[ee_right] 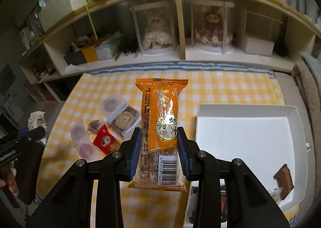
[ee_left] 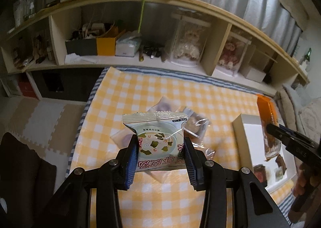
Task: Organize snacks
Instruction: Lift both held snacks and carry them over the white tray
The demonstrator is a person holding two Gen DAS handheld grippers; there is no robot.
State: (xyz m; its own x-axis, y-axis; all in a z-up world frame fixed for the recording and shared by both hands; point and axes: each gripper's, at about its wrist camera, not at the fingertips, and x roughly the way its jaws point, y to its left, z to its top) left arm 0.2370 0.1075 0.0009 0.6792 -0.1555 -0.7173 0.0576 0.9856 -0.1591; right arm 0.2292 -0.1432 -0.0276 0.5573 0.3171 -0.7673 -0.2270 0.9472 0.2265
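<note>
Left tongs (ee_left: pixel 160 153): gripping a pale soup packet (ee_left: pixel 158 141) above the checked cloth (ee_left: pixel 140 95).
Right tongs (ee_right: pixel 158 153): clamping an orange snack bar (ee_right: pixel 160 119), white box (ee_right: pixel 246 127) sitting just right.

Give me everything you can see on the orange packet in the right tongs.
The orange packet is a long, glossy plastic wrapper with crimped ends, a round gold-and-white logo, fine print and a barcode near its clear lower end. The right tongs clamp it by its long sides, blue pads against the film, lengthwise along the fingers, raised over the yellow checked cloth beside the white tray.
</note>
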